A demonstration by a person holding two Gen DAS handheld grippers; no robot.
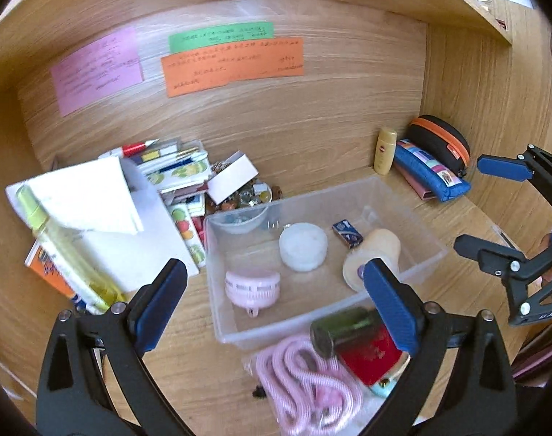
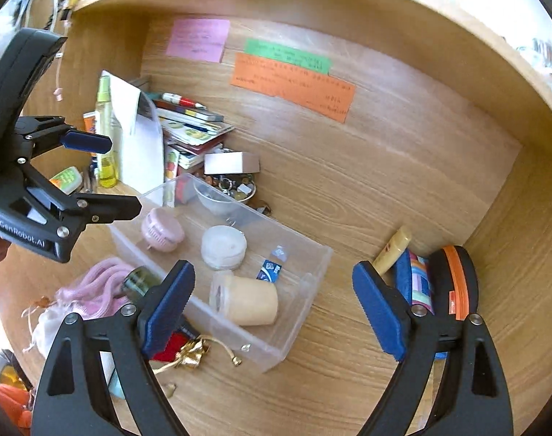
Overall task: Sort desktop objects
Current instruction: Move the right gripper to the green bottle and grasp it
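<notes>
I have both tongs spread wide with nothing between the pads: the left tongs (image 1: 274, 303) hang over the near wall of the clear bin (image 1: 426, 234), and the right tongs (image 2: 274, 310) hang over its right half, each visible at the edge of the other's view. The bin sits in the middle of the tabletop (image 1: 301, 152) and already holds a pink round fan (image 1: 252, 287), a white round tub (image 1: 303, 246), a cream jar (image 1: 379, 250) lying on its side, a small blue packet (image 1: 346, 233) and a small bowl (image 1: 239, 219) in its far corner. What I judge is left to sort lies just outside the near wall: a dark green bottle (image 1: 343, 330) lying on its side across a red pouch (image 1: 370, 359), with a coiled pink cord (image 1: 305, 381) beside it. In the left wrist view the bottle sits low and slightly right of centre, right against my right-hand pad, its long axis running roughly side to side across my line of approach, so I would have to turn the wrist to close across its girth. From the right tongs the same bottle (image 2: 139, 281) lies off to the left, beyond my left-hand pad, so the left hand looks the nearer one. The pencil cases (image 2: 421, 283) and yellow tube (image 2: 394, 249) sit well apart, in the right corner.
</notes>
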